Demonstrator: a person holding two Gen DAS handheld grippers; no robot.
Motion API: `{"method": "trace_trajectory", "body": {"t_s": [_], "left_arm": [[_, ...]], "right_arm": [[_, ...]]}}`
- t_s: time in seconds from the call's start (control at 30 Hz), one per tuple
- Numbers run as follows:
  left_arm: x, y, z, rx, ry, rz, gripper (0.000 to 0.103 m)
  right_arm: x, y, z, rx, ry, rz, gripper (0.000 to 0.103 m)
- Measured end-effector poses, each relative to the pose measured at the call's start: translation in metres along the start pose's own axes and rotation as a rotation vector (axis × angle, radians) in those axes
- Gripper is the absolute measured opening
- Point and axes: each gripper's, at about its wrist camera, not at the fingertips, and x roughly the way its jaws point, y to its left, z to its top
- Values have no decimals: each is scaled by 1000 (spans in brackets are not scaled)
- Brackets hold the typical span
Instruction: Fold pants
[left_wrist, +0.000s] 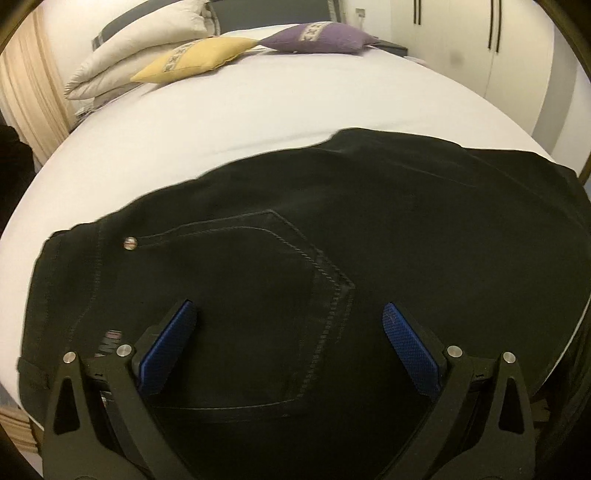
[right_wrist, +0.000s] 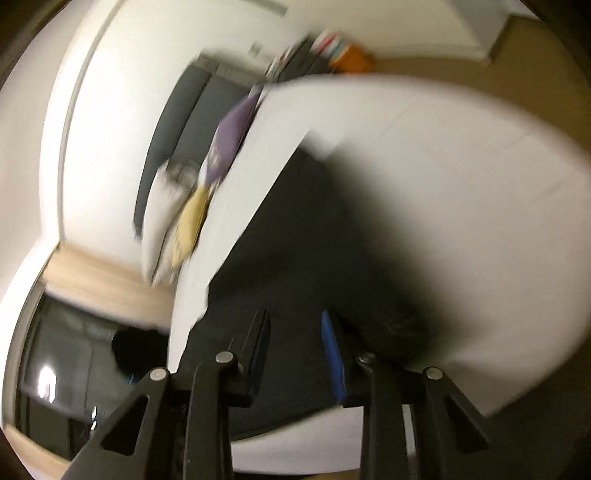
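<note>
On white bed (left_wrist: 258, 110), black pants (left_wrist: 406, 221), far side bare

black denim pants (left_wrist: 369, 229) flat on white bed (left_wrist: 229, 122) | yellow cushion (left_wrist: 195, 59) left of purple cushion (left_wrist: 317, 37), both behind pants | white pillows (left_wrist: 147, 40) behind yellow cushion

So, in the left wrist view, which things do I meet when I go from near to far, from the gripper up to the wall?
left gripper → black pants → bare white bed sheet → yellow cushion → white pillows → grey headboard
</note>
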Motion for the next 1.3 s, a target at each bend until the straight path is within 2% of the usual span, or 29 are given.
{"method": "trace_trajectory", "body": {"t_s": [0.03,0.07,0.1,0.13,0.17,0.27,0.4,0.5,0.57,0.8,0.9,1.03,1.17,1.23,1.3], "left_arm": [[-3,2,1,-11,-4,16,103],[-6,6,6,-29,-10,34,103],[-12,7,9,-49,-26,39,103],[-26,3,6,-61,-46,34,103],[-35,-1,5,-69,-68,26,103],[-50,-26,4,-44,-105,-12,103],[-42,-63,4,-22,-55,-67,103],[-41,-78,-1,-5,-41,-77,103],[-43,-87,-6,4,-28,-73,103],[-28,-95,-2,-6,12,-72,103],[-27,-99,0,9,9,-69,103],[-20,-98,1,3,24,-51,103],[-13,-96,3,-8,42,-51,103],[-11,-97,4,-2,51,-46,103],[-11,-98,5,-1,52,-45,103]], "right_arm": [[-19,-10,6,19,-53,-33,33],[-27,-12,8,45,-100,-73,54],[-52,-21,12,90,-174,-156,63],[-64,-27,13,104,-206,-150,63],[-77,-29,12,120,-225,-104,63],[-99,-39,2,141,-195,2,64],[-58,-38,-21,191,-103,57,64],[-24,-39,-33,255,-55,78,65],[-21,-42,-47,289,-67,93,65],[-14,-59,-40,419,-107,193,66],[-20,-58,-47,446,-125,215,66],[-20,-50,-42,458,-138,244,66],[-15,-52,-35,491,-180,274,60],[-11,-49,-32,474,-184,265,49],[-7,-48,-31,468,-170,265,27]]}}
